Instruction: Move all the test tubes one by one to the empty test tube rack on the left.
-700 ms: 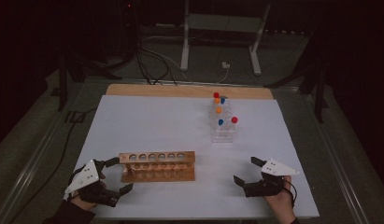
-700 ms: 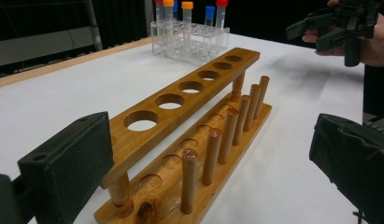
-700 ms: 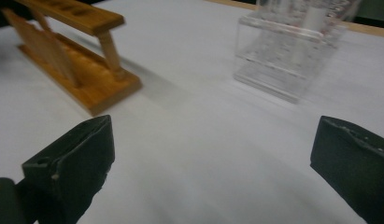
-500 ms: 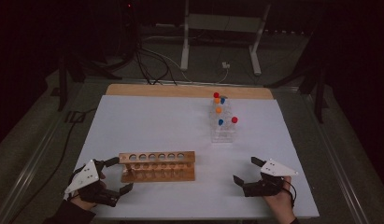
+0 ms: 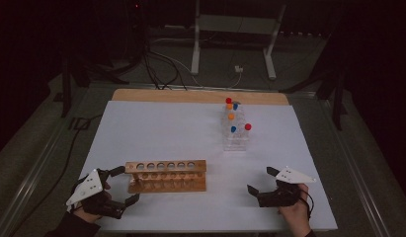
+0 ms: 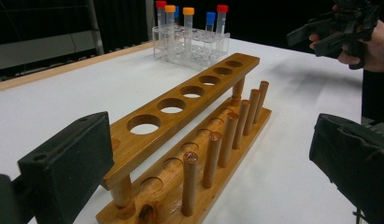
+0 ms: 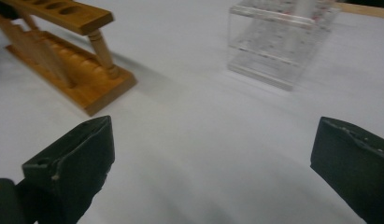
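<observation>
My left gripper (image 5: 120,184) sat at the near left corner of the white table (image 5: 156,128), its jaws spread wide and empty, one on each side of the left end of the wooden rack (image 5: 167,176) without touching it. Along that gripper's own view, the wooden rack (image 6: 189,140) ran away from me between the jaws, its top board pierced by a row of round holes, all empty, with a line of upright pegs along the base. Farther right and toward the back of the table stood the clear plastic rack (image 5: 235,133), holding a few tubes with red, orange and blue caps (image 6: 188,10); it stood well apart from the wooden one. At the near right, my right gripper (image 5: 262,183) rested low over the bare table, jaws also wide apart and holding nothing. From its view, the wooden rack's end (image 7: 94,70) lay ahead to the left and the clear rack (image 7: 278,42) ahead to the right, somewhat blurred.
</observation>
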Motion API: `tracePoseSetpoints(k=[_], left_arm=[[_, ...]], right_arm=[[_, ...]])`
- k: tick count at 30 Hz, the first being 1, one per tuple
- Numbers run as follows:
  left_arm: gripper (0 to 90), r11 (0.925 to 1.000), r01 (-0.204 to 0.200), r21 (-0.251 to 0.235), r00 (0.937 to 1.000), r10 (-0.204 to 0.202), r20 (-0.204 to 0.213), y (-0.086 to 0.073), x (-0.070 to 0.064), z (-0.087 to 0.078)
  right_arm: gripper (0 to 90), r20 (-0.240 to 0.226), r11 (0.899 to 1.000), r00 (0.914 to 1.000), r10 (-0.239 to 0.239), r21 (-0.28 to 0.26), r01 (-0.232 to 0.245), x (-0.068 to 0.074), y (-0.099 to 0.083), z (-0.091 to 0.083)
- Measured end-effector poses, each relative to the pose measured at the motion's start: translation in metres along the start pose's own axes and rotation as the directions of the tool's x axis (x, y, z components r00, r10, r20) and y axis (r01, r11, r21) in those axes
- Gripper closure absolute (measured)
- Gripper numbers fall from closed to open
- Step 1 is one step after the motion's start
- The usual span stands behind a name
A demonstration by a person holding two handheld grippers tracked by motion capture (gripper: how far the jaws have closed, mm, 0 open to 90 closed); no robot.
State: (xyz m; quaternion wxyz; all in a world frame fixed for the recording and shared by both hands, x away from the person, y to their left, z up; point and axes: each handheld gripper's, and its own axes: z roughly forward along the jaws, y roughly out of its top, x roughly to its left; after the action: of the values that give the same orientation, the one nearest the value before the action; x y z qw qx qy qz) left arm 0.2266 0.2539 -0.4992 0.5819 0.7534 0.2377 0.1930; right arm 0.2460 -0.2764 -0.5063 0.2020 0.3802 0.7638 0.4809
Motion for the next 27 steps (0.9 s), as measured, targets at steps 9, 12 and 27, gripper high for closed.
tracePoseSetpoints(k=[9,12,27], left_arm=[[0.5,1.0,-0.002,-0.004,1.0,0.002,0.001,0.0,-0.001,-0.002],[0.5,1.0,-0.002,0.003,1.0,0.002,0.002,-0.001,-0.001,-0.002],[0.5,1.0,0.002,0.008,1.0,-0.002,-0.001,-0.001,-0.001,-0.003]], right_arm=[[0.0,0.046,1.0,0.9988,-0.015,0.001,0.015,0.012,0.011,-0.003],[0.0,0.052,1.0,0.9985,-0.02,-0.022,0.021,0.016,0.02,-0.006],[0.0,0.019,0.994,0.999,-0.041,-0.097,0.043,0.022,0.079,-0.003]])
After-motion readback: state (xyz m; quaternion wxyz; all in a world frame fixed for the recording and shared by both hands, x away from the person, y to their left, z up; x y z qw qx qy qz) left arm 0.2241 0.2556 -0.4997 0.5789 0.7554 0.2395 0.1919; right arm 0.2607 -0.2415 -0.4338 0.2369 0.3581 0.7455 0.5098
